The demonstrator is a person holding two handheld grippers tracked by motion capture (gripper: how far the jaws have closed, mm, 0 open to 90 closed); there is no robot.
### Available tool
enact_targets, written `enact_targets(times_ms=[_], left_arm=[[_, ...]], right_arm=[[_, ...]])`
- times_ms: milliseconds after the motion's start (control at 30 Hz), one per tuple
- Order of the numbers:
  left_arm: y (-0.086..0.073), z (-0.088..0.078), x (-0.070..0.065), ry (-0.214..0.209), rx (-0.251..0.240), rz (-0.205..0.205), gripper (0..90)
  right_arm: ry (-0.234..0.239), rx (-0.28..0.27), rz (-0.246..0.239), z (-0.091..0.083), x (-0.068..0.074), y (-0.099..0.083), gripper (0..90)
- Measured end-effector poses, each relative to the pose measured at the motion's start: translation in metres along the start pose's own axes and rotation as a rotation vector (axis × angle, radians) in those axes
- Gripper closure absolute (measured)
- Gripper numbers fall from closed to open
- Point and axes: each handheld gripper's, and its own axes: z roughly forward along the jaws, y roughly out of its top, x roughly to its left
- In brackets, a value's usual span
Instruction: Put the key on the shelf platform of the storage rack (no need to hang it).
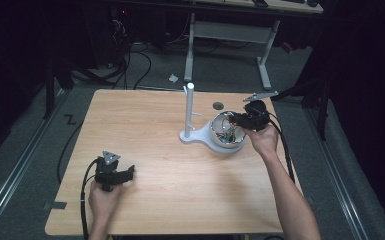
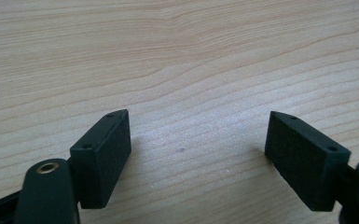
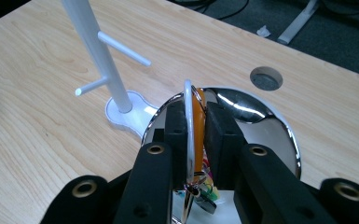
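Note:
A silver metal ring (image 3: 187, 116) and an orange loop (image 3: 198, 126) stand upright side by side, and my right gripper (image 3: 196, 128) is shut on them. They hang over a shiny steel bowl (image 3: 261, 112) that holds several small coloured items. In the high view the right gripper (image 1: 234, 119) reaches into the bowl (image 1: 219, 145) from the right. A white peg stand (image 1: 189, 112) rises just left of the bowl, and its two short pegs (image 3: 123, 49) are bare. My left gripper (image 1: 129, 173) rests low at the table's front left, open, with only bare wood between its pads (image 2: 105, 158).
A round cable hole (image 1: 218, 105) lies in the tabletop behind the bowl. The wooden table (image 1: 155, 115) ends in a drop to grey floor with cables and a desk frame (image 1: 262, 55) beyond. The stand's base (image 3: 130, 114) touches the bowl's left side.

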Motion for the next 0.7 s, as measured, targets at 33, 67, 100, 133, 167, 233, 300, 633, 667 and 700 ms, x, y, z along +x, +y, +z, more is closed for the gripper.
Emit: enact_targets(times_ms=[33,67,100,133,167,233,300,633,667,700], left_arm=[[0.0,0.0,0.0,0.0,0.0,-0.001,22.9],[0.0,0.0,0.0,-0.001,-0.002,-0.004,22.9],[0.0,0.0,0.0,-0.001,-0.002,-0.004,22.9],[0.0,0.0,0.0,-0.001,-0.001,-0.002,22.9],[0.0,0.0,0.0,0.0,0.0,-0.001,23.0],[0.0,0.0,0.0,0.0,0.0,-0.001,22.9],[0.0,0.0,0.0,-0.001,-0.001,-0.002,22.9],[0.0,0.0,0.0,-0.001,-0.001,-0.002,22.9],[0.0,0.0,0.0,-0.001,0.0,-0.001,22.9],[0.0,0.0,0.0,0.0,0.0,0.0,22.9]], right_arm=[[0.005,0.001,-0.001,0.001,0.0,-0.001,80.2],[0.007,0.005,-0.001,0.002,0.0,-0.002,80.2],[0.007,0.005,-0.001,0.002,0.0,-0.002,80.2],[0.011,0.009,-0.001,0.004,0.0,-0.003,80.2],[0.013,0.014,0.0,0.005,0.0,-0.004,80.1],[0.018,0.019,0.009,0.008,-0.001,-0.006,80.1],[0.027,0.028,0.026,0.012,-0.002,-0.009,80.0],[0.001,0.071,0.041,0.028,-0.008,-0.021,79.6],[-0.002,0.07,0.043,0.029,-0.008,-0.022,79.5],[-0.01,0.076,0.038,0.03,-0.008,-0.022,79.4]])
